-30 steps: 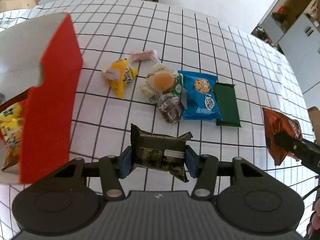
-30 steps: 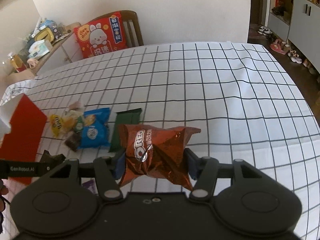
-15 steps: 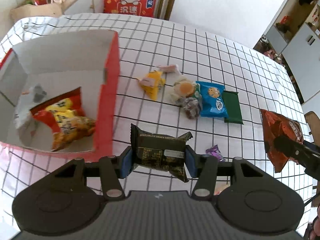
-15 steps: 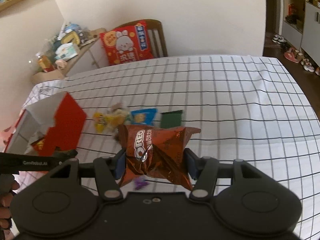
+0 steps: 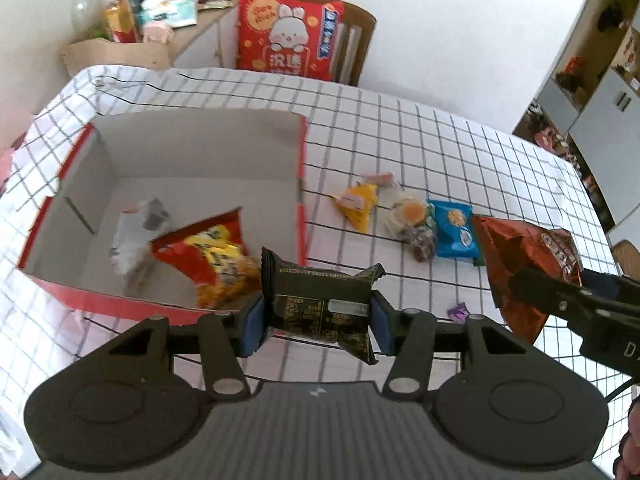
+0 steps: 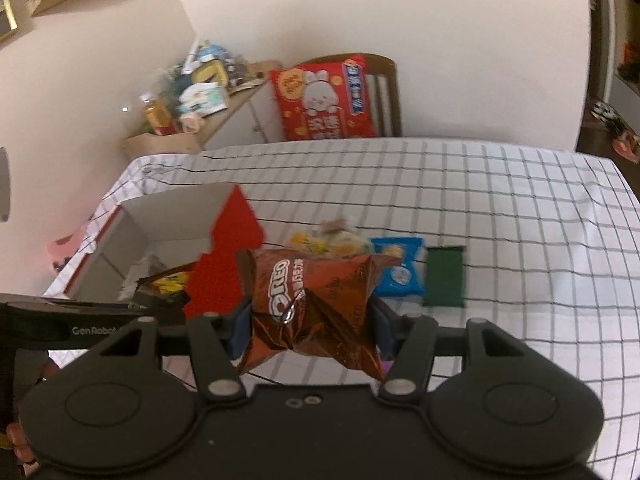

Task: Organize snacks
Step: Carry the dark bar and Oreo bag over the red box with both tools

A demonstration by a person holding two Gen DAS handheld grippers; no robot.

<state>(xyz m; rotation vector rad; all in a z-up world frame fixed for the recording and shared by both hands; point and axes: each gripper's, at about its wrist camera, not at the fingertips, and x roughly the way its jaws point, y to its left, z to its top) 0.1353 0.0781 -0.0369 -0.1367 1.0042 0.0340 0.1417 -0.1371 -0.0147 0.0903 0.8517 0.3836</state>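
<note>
At lower centre of the left wrist view, the left gripper pinches a black packet, which now hangs by the near right corner of the red box; a second ago only the box's side wall showed, so the carry has closed in. At right, the right gripper clamps an Oreo bag. Other snacks remain on the tablecloth, so more trips look likely.
</note>
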